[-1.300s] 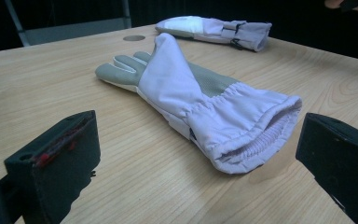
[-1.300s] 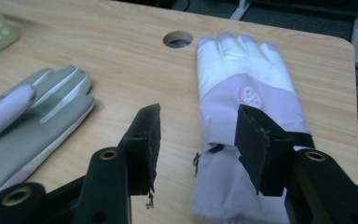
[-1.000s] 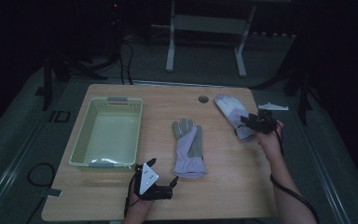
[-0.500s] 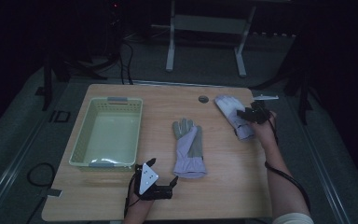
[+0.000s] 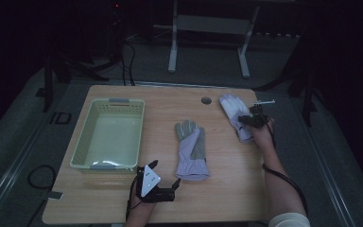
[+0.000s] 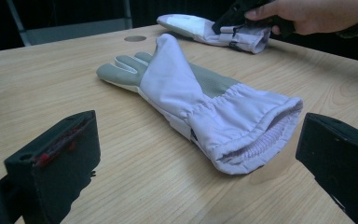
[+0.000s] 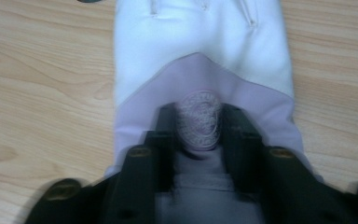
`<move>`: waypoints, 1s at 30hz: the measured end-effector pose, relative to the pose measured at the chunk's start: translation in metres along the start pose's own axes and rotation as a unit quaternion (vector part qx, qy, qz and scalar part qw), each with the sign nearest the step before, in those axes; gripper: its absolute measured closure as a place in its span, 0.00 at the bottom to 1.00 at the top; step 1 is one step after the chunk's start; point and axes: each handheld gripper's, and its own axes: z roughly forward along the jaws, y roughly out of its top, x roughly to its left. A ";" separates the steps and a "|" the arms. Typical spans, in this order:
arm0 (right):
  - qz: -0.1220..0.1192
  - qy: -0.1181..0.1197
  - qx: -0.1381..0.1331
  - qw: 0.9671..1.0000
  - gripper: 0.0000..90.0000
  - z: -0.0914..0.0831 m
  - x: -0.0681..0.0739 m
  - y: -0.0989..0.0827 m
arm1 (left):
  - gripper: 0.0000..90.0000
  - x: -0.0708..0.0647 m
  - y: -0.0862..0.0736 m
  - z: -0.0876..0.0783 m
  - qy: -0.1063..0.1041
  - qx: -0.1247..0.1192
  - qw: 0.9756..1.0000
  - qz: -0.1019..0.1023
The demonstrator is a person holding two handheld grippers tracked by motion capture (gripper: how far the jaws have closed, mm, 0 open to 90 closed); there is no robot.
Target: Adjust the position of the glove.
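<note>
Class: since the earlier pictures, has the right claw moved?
Yes. The right claw shifted up the far glove, nearer the table's round grommet, its jaws closing on the fabric.

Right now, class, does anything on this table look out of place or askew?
Slightly. The middle glove has a fabric flap folded over its palm. The far glove lies tilted near the table's edge, its cuff pinched up between the right gripper's jaws. The basket sits square.

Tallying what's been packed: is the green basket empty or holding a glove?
Empty: the basket shows a bare floor, and both gloves lie on the table.
</note>
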 end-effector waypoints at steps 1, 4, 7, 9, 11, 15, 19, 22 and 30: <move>0.007 -0.003 -0.003 1.000 0.83 -0.001 0.001 0.000 | 0.00 0.000 0.000 0.000 0.000 0.000 1.000 0.000; 0.012 -0.010 -0.013 1.000 0.87 -0.010 0.005 -0.001 | 0.00 0.000 0.000 0.000 0.000 0.000 1.000 0.001; 0.014 -0.013 -0.025 1.000 0.88 -0.026 0.012 -0.002 | 0.00 0.000 0.000 0.000 -0.001 0.000 1.000 0.002; 0.016 -0.007 -0.036 0.999 0.88 -0.037 0.014 -0.004 | 0.00 0.000 0.000 0.000 -0.001 0.000 1.000 0.003; 0.018 -0.004 -0.050 0.999 0.89 -0.054 0.018 -0.009 | 0.00 -0.001 0.000 0.000 0.000 0.000 1.000 0.005; 0.009 -0.012 -0.076 0.997 0.89 -0.086 0.029 -0.023 | 0.00 -0.001 0.000 0.000 0.000 0.001 1.000 0.006; 0.013 -0.016 -0.090 0.996 0.89 -0.114 0.039 -0.037 | 0.00 0.000 0.000 0.001 0.001 0.003 1.000 0.002; 0.021 -0.027 -0.102 0.994 0.89 -0.139 0.049 -0.049 | 0.00 0.000 0.000 0.001 -0.001 0.002 1.000 0.004; 0.049 -0.044 -0.114 0.991 0.89 -0.173 0.076 -0.083 | 0.00 -0.003 0.000 0.000 -0.002 -0.002 1.000 0.014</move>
